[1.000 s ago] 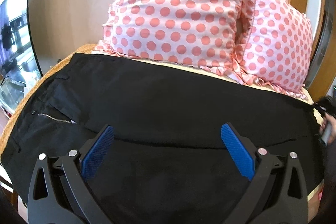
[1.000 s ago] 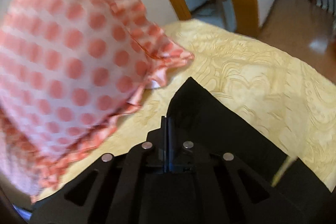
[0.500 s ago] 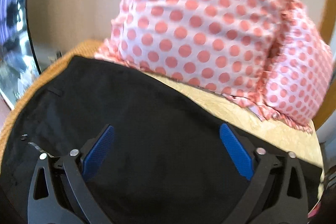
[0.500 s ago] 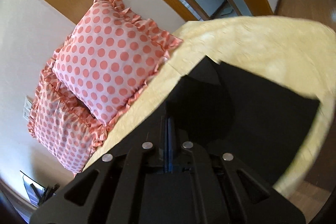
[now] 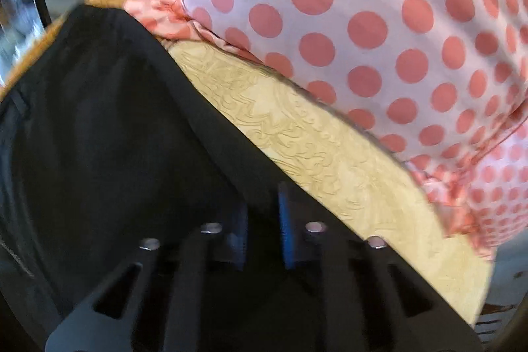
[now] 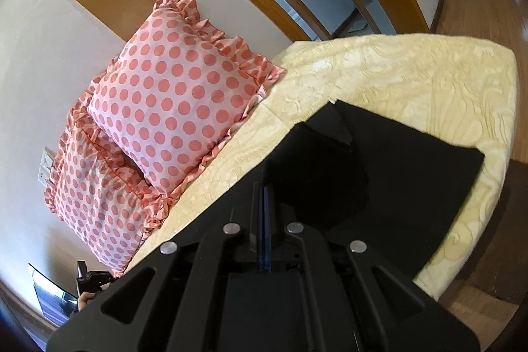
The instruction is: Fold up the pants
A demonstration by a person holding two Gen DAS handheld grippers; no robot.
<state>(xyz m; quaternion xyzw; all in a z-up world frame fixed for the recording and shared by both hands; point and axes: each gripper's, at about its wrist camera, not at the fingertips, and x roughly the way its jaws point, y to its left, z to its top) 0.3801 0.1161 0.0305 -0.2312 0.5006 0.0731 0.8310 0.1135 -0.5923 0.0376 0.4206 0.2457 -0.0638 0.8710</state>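
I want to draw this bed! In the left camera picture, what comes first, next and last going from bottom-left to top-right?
Black pants → yellow bedspread → spotty pink pillow.

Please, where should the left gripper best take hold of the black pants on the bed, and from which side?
Grip the pants at their long edge beside the bare yellow bedcover, coming down from above. That edge lies flat and free, apart from the pillows.
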